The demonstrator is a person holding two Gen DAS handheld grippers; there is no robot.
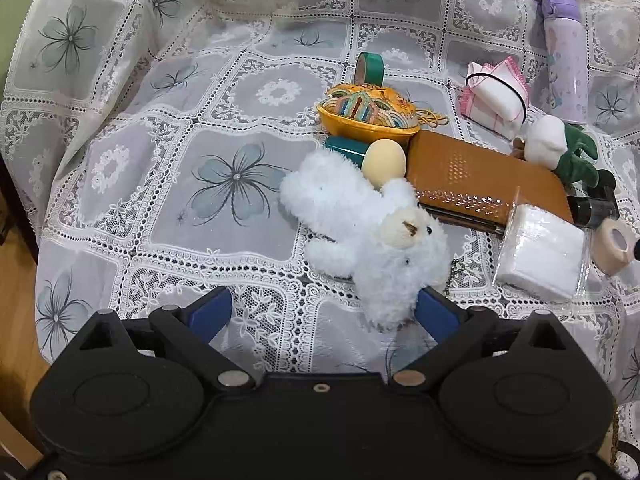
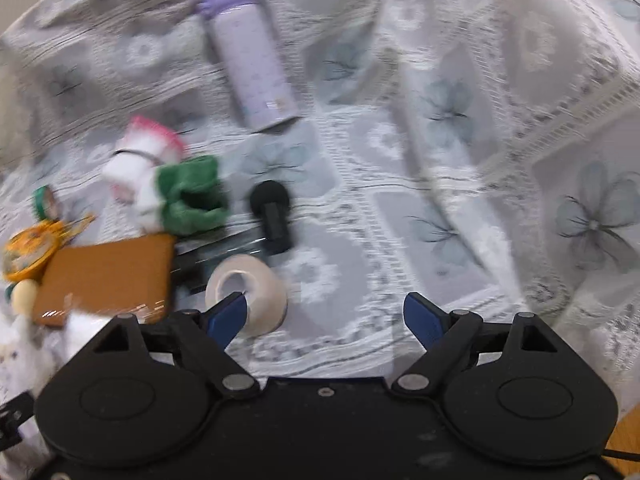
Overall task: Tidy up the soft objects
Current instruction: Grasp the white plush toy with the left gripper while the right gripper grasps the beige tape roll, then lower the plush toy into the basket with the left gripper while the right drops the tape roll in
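Left gripper, jaws spread, at six o'clock; white plush bear lies on the lace tablecloth, its leg against the right finger. Right gripper spread; tape roll at its nine o'clock.

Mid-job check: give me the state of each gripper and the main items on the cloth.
left gripper: open, at the teddy's leg
right gripper: open, empty
white teddy: lying face up
purple bottle: lying down, cap on
white tape roll: on its side
folded cloth: banded
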